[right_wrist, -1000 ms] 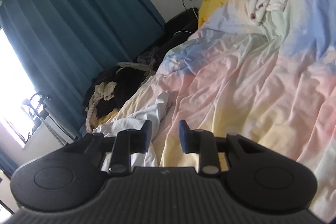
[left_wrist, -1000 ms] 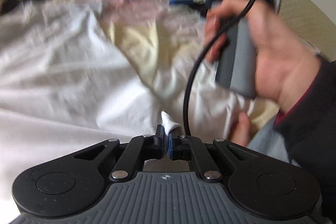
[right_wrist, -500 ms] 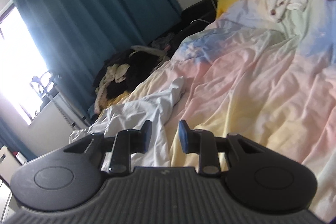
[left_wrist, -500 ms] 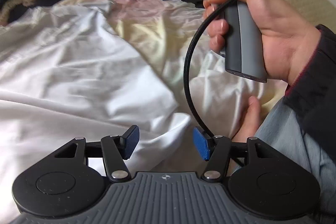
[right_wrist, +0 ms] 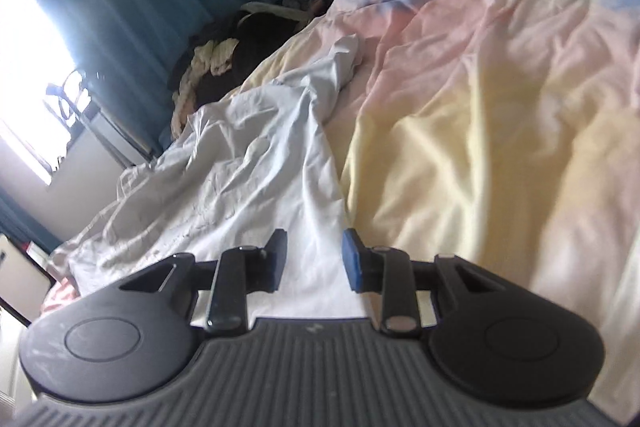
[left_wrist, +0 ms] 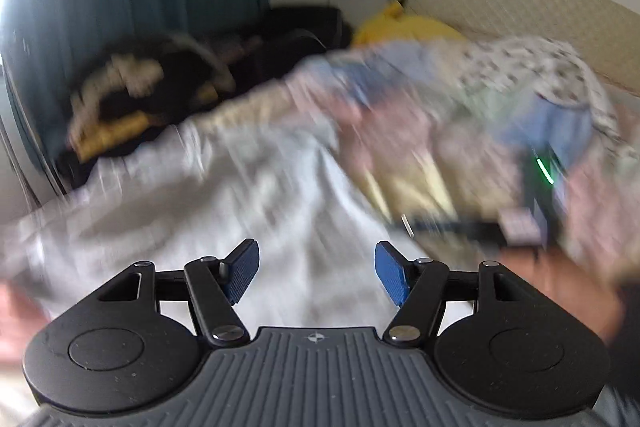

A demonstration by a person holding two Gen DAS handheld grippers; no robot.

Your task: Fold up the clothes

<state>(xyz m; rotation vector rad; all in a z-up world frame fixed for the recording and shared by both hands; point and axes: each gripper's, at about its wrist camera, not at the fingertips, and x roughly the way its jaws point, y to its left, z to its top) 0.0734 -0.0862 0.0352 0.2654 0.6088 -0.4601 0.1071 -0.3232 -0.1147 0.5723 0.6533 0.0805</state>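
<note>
A: left gripper (left_wrist: 316, 277) got anything?
B: nope, jaws opening, nothing between them. Right gripper (right_wrist: 314, 263) is parted and empty too. The crumpled white cotton garment (right_wrist: 256, 179) lies on the pastel bedspread (right_wrist: 480, 99).

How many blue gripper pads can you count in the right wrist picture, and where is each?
2. One blue pad is left of centre and one right of centre, both over the white garment with a gap between them. None seems hidden.
</note>
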